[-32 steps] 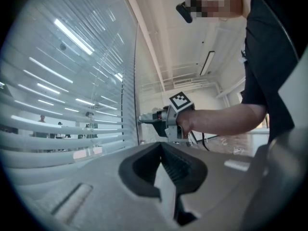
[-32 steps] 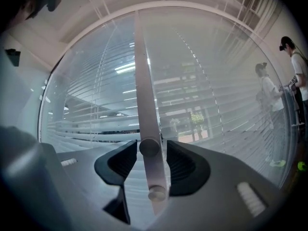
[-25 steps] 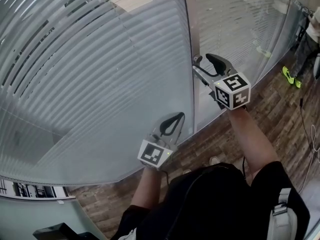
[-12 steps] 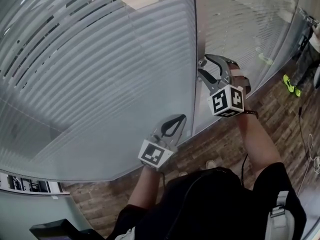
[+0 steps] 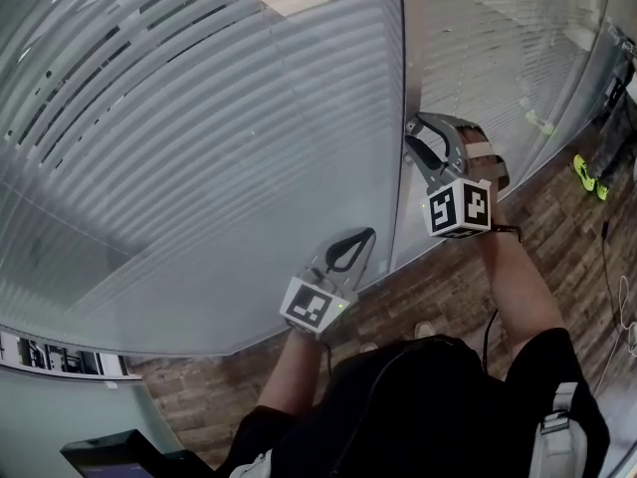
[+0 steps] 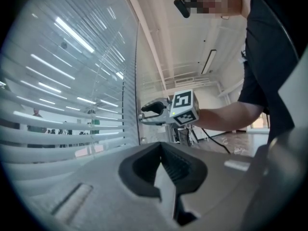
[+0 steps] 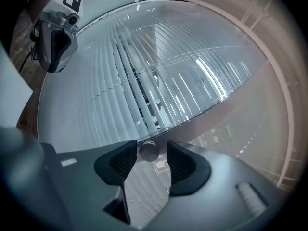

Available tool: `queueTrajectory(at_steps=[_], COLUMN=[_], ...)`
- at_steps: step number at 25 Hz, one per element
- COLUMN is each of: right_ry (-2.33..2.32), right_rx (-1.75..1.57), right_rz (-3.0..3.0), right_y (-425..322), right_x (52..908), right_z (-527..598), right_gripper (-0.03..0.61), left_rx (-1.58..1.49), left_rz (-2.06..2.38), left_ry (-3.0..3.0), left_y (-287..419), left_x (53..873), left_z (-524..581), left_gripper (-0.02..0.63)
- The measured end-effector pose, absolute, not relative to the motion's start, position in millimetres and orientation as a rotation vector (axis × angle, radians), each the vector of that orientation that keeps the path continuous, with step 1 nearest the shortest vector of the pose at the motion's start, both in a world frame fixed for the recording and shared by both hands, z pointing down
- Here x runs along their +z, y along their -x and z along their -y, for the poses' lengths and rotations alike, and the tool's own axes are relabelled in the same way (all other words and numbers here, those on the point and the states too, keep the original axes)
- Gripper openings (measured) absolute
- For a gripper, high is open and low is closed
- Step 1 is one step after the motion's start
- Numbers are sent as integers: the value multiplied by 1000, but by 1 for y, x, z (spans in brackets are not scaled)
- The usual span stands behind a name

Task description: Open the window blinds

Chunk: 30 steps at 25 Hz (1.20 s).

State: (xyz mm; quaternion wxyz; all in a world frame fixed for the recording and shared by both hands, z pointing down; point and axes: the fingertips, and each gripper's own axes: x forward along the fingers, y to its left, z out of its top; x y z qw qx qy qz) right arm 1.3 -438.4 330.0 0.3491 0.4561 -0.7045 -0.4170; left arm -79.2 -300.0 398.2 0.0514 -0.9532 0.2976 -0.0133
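My right gripper [image 7: 149,159] was closing its ribbed pads round the blinds' [image 5: 199,147] smooth round knob [image 7: 148,150], not yet gripping. My left gripper [image 6: 162,161] sat pinched together, empty.

Silvery-white striped blinds [image 5: 199,147]
Dark grey right gripper [image 5: 409,139], black-and-white squares on its cube [image 5: 459,208]; brown plank floor [image 5: 557,237].

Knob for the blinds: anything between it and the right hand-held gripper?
Nothing visible. The knob already sits between the jaws of the right hand-held gripper, which have just been closing. A slight gap remains beside it, so there is no grip yet.
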Motion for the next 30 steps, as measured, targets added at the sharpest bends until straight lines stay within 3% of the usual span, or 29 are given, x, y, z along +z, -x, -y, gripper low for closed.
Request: queueTrajectory(at_steps=[30], right_ry=[-1142], right_rx=[-1081], right_rz=[1839], right_y=[0], right_x=[335], right_z=[442], right_gripper=[130], left_rx=[15], left_rz=[-1005], left_ry=[2837], left_y=[98], left_x=[387], left_z=[304], left_gripper=[5])
